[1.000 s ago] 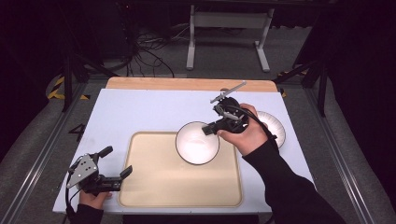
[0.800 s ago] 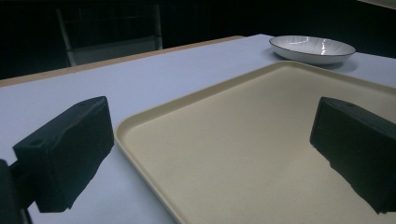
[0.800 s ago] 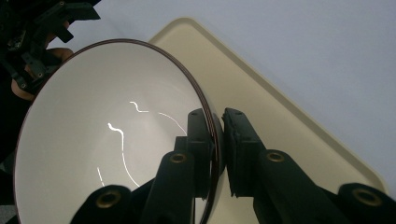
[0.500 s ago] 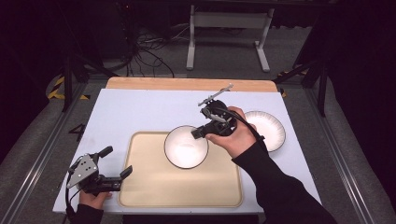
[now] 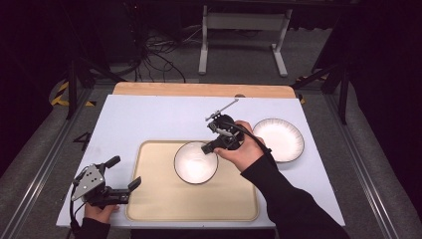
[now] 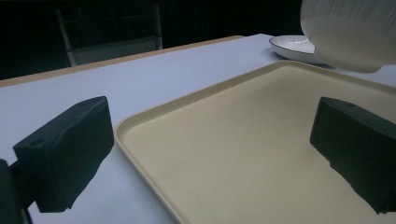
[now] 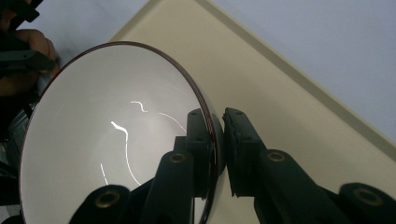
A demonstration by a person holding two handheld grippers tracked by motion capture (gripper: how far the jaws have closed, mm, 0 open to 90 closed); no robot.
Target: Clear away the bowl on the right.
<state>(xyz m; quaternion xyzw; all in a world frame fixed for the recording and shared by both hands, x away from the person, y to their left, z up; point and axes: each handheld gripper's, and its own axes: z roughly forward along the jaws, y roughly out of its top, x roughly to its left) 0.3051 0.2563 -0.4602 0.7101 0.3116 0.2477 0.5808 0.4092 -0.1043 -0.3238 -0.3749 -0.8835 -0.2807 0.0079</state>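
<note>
High view: your right tongs point(image 5: 211, 146) are clamped on the rim of the white bowl point(image 5: 195, 162), which hangs just above the beige tray point(image 5: 164, 205); the left gripper view confirms it is not yet resting there. Your left tongs point(image 5: 124, 175) stand wide and hold nothing at the tray's near-left corner. Remaining, by judgement: lower the bowl and release it. The plate point(image 5: 278, 139) stays on the table point(image 5: 149, 114).

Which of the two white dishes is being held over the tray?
The bowl, clamped at its rim by the right hand-held gripper; the plate sits on the table beyond the tray.
</note>
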